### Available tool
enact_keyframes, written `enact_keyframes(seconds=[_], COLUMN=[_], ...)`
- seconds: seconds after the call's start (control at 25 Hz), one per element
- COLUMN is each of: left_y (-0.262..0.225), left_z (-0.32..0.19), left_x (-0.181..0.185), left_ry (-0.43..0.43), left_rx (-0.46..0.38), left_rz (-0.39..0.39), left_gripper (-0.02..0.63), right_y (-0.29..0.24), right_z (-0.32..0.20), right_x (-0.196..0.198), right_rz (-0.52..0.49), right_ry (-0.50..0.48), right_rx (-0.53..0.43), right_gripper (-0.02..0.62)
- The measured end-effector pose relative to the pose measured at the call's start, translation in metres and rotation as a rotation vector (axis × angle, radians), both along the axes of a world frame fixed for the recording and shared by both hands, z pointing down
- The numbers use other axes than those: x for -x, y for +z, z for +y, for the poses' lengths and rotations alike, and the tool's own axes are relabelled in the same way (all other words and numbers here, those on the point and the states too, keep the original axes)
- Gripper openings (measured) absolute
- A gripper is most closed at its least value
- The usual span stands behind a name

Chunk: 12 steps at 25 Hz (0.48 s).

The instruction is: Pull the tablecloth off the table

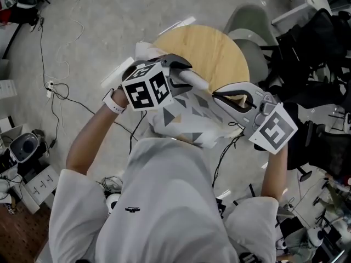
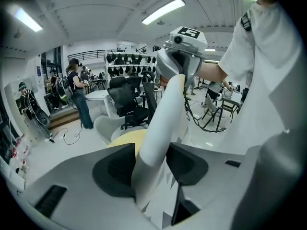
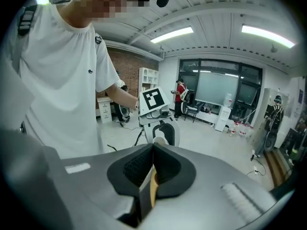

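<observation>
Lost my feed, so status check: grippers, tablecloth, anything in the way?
Left gripper shut on bunched tablecloth. Right gripper shut on its edge. Cloth lifted between both, table mostly uncovered. Nothing blocking.

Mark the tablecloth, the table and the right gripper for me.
tablecloth (image 1: 189, 119), head view, on its triangle-patterned middle.
table (image 1: 211, 51), head view, on the bare wooden top.
right gripper (image 3: 153, 150), right gripper view, between the tips of its jaws, shut on the tablecloth.

Head overhead; left claw (image 1: 188, 75), right claw (image 1: 219, 96) cameras face-to-face
</observation>
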State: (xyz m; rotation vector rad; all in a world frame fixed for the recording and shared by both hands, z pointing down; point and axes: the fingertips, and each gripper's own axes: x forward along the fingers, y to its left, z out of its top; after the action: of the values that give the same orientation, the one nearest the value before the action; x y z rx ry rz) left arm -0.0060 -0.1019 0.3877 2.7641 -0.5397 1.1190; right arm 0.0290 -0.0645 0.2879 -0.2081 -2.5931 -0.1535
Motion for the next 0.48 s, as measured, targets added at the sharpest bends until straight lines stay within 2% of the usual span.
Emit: enact_keyframes(seconds=[0.16, 0.28, 0.48], left_y=[-0.011, -0.019, -0.032], left_z=[0.037, 0.063, 0.109], left_x=[0.003, 0.008, 0.016], left_ry=[0.008, 0.013, 0.028], left_rx=[0.013, 0.034, 0.101], left_rz=[-0.004, -0.002, 0.025], left_gripper=[0.120, 0.097, 0.064], right_y=[-0.009, -0.017, -0.030], right_z=[0.015, 0.032, 0.070], right_x=[0.002, 0.009, 0.021], right_rz=[0.000, -0.016, 0.000], right_ry=[0.110, 0.156, 0.136], right_rx=[-0.011, -0.033, -0.054], right_gripper=[0.012, 0.012, 0.012])
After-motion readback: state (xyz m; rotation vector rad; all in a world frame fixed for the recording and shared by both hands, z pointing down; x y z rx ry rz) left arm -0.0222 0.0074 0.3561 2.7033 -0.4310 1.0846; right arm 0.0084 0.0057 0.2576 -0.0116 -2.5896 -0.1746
